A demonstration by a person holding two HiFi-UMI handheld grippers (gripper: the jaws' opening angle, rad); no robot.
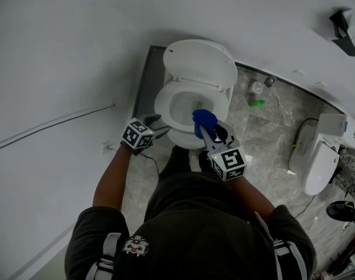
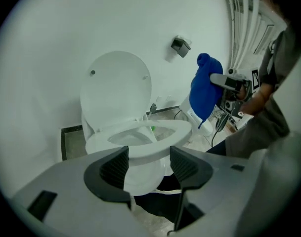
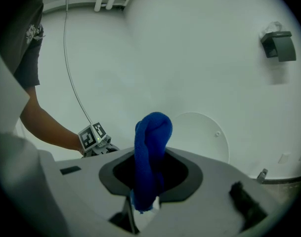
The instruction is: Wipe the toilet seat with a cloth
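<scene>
A white toilet stands against the wall with its lid [image 1: 200, 63] raised and its seat [image 1: 165, 101] down over the bowl. My left gripper [image 1: 157, 126] is at the seat's front left edge. In the left gripper view its jaws stand open [image 2: 149, 164], with the seat's front rim [image 2: 160, 137] showing between them and the pads apart from it. My right gripper [image 1: 207, 132] is shut on a blue cloth [image 1: 204, 120], held above the front of the bowl. The bunched cloth [image 3: 150, 152] sticks up from the shut jaws and also hangs at the right of the left gripper view as the cloth [image 2: 204, 90].
A second white toilet unit [image 1: 323, 156] with cables lies on the grey tiled floor at the right. A green item [image 1: 257, 103] and a round drain [image 1: 257, 87] are behind the toilet. A paper holder [image 1: 346, 31] hangs on the wall. The person's legs stand just before the bowl.
</scene>
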